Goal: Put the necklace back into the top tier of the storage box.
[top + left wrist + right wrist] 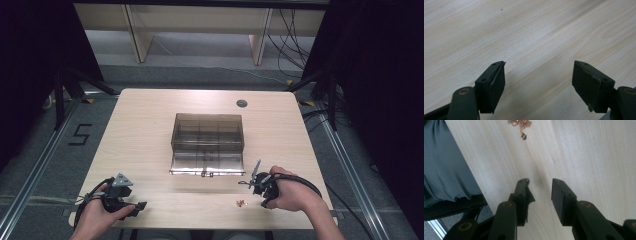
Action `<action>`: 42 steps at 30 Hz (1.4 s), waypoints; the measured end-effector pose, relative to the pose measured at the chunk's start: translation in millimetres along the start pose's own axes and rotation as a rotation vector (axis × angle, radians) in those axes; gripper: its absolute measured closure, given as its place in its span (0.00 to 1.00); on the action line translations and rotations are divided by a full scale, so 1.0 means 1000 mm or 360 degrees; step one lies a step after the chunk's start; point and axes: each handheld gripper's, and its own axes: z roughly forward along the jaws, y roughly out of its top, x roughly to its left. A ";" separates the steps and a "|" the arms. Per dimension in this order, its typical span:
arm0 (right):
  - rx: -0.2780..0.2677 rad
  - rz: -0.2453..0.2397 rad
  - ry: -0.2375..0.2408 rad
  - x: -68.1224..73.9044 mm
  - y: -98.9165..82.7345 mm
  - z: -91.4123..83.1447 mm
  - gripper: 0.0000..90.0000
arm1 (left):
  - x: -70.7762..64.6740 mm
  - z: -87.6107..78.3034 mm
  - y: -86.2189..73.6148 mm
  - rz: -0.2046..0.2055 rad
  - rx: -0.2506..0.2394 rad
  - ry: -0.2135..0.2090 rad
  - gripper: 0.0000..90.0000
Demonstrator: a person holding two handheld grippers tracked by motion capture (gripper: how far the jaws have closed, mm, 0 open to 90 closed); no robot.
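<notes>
With jaws apart and empty, the right gripper [248, 182] hovers just beside the rose-gold chain [241, 203] in front of the clear compartment box [207, 144], while the left gripper [140, 207], also spread, hangs over bare table [145, 130].

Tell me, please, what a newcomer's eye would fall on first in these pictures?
First, the smoky transparent compartment box, lid open, at the middle of the pale wooden table. Next, a small rose-gold chain with a round pendant lying near the table's front edge, just ahead of the right hand-held gripper, whose jaws stand apart with nothing between them. The left hand-held gripper rests at the front left corner, jaws wide over bare wood.
</notes>
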 end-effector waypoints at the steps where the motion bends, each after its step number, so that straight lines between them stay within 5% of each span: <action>1: 0.0000 0.0000 0.0000 0.000 0.000 0.000 0.74 | -0.001 0.001 0.000 -0.0016 -0.0021 0.0002 0.29; 21: 0.0022 -0.0088 -0.0040 0.004 0.021 -0.002 0.76 | -0.002 0.001 0.000 -0.0011 -0.0005 -0.0011 0.29; 33: 0.0061 -0.0254 -0.0049 0.005 0.039 0.006 0.77 | -0.003 0.000 0.000 0.0000 -0.0005 -0.0003 0.29; 42: 0.0078 -0.0286 -0.0044 0.011 0.051 0.013 0.78 | -0.003 0.000 0.000 -0.0002 -0.0008 0.0000 0.29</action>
